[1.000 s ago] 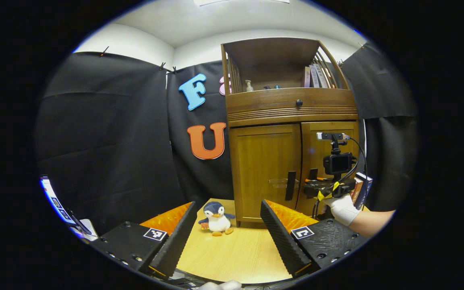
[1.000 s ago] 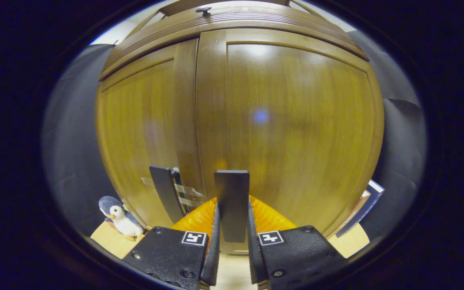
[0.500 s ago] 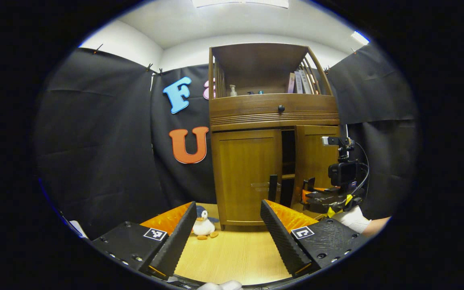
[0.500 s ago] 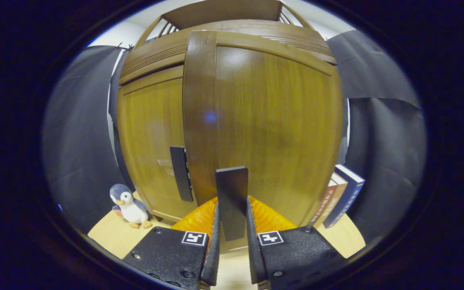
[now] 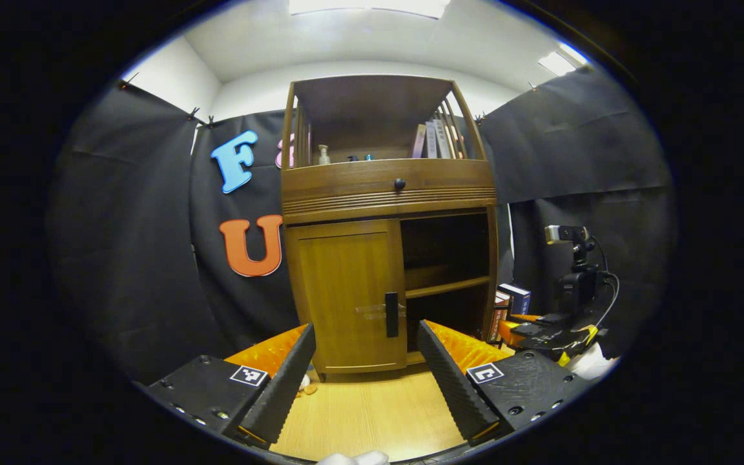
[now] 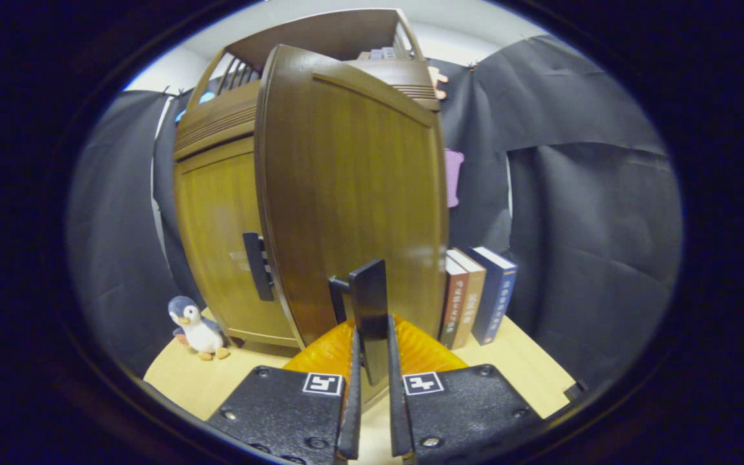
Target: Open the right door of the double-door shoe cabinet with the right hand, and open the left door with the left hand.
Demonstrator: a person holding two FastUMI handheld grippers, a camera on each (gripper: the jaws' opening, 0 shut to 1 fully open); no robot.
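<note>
Cabinet (image 5: 385, 194) on the table (image 5: 372, 413): right door (image 6: 359, 194) swung wide, right gripper (image 6: 370, 361) clamped on its handle (image 6: 370, 310). Left door (image 5: 346, 290) shut; left gripper (image 5: 365, 361) spread, empty, short of it.

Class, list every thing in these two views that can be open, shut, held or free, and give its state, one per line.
right door: swung open, its handle clamped
left door: shut, its handle untouched
drawer: shut
right gripper: shut on the right door's handle
left gripper: open, holding nothing
</note>
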